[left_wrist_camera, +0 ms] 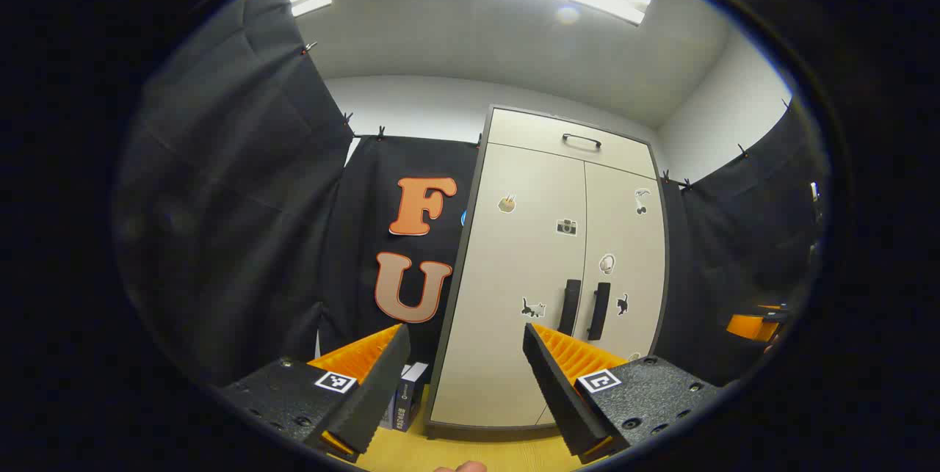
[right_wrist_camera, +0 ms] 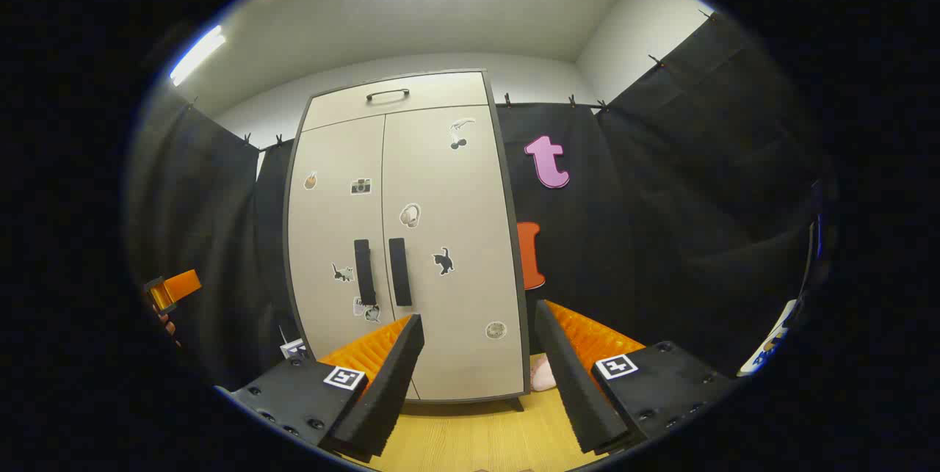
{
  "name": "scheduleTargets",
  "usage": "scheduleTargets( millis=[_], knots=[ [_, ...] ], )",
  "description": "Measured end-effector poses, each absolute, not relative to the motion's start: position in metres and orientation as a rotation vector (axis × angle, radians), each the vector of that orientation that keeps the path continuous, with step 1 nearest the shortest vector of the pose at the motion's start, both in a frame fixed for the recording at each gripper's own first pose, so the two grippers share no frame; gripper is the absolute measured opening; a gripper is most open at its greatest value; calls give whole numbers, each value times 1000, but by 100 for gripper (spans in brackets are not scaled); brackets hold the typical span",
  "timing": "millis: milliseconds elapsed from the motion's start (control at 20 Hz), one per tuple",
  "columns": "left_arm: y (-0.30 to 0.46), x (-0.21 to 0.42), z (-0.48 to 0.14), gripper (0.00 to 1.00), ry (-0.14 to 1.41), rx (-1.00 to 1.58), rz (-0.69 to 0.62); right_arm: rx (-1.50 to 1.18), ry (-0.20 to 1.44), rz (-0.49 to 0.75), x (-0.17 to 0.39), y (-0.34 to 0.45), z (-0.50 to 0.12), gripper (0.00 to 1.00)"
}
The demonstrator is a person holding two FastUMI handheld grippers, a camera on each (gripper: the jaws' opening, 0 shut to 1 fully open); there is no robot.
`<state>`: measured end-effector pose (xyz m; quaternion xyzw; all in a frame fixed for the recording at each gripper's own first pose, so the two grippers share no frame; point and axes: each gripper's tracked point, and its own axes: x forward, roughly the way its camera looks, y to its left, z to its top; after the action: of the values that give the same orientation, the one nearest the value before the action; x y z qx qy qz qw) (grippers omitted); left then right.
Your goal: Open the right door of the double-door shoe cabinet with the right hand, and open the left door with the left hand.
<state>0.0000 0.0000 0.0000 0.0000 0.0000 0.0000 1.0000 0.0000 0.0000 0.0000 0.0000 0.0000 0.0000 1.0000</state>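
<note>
Shoe cabinet (left_wrist_camera: 551, 274), right of centre in the left gripper view and left of centre in the right gripper view, stands on a wooden floor (right_wrist_camera: 477, 435) with both doors closed — left door (left_wrist_camera: 525, 274), right door (left_wrist_camera: 624, 266), their two dark vertical handles (right_wrist_camera: 382, 271) side by side at the middle seam, a drawer (left_wrist_camera: 573, 142) above, small stickers (right_wrist_camera: 410, 215) scattered over the fronts. The left hand-held gripper (left_wrist_camera: 466, 384) and right hand-held gripper (right_wrist_camera: 477, 384) each hold their fingers wide apart with nothing between them, well short of the cabinet. Black cloth (left_wrist_camera: 242, 200) flanks the cabinet on both sides, a small box (left_wrist_camera: 404, 402) sits at its lower left — a pale object (right_wrist_camera: 542, 373) lies by its lower right foot.
</note>
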Motion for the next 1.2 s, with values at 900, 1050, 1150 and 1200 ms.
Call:
scheduleTargets(
  millis=[900, 1050, 1150, 1200],
  knots=[
    [12, 2, -12, 94, 26, -8, 0, 6, 31, -5, -2, 11, -13, 98],
    [14, 2, -13, 94, 23, -11, 2, 35, -6, 10, -8, 15, -5, 98],
    [13, 1, -15, 94, 29, -9, -6, 33, -4, 4, -8, 14, -4, 98],
    [12, 1, -18, 94, 32, -7, -11, 29, -1, 4, -8, 14, -3, 98]
  ],
)
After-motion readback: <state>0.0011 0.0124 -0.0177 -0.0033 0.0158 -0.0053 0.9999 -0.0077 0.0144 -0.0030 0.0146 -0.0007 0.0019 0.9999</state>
